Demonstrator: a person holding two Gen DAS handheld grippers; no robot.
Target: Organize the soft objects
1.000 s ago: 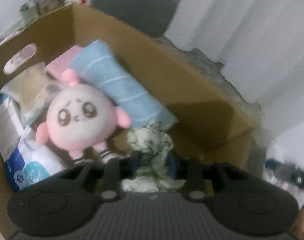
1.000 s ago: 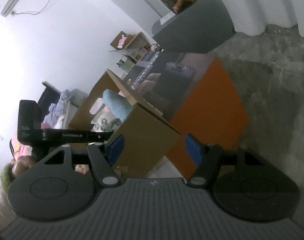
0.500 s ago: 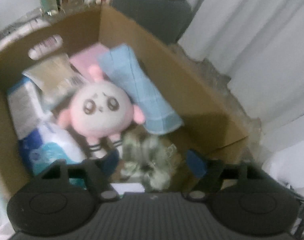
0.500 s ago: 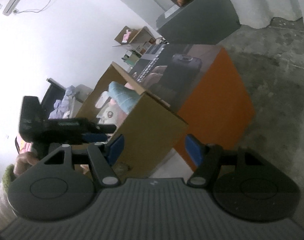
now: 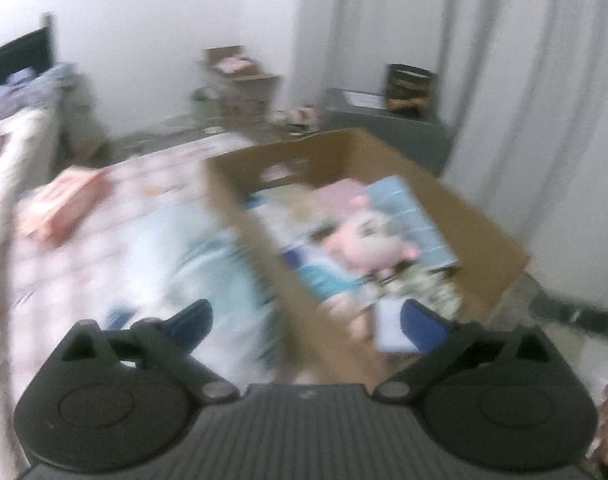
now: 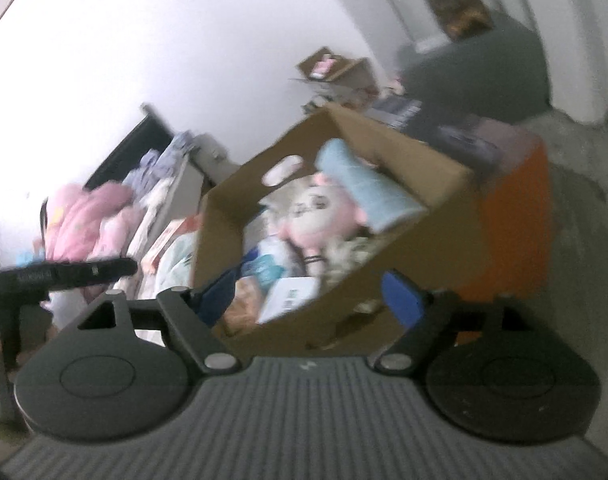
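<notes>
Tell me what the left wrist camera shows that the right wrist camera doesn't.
Only the left wrist view shows the left gripper, fingers wide apart with nothing between them, and the patterned bedspread. Only the right wrist view shows the orange box behind the carton, the pink clothes, and the right gripper, also open. Both show the cardboard box holding the pink plush and blue towel.
</notes>
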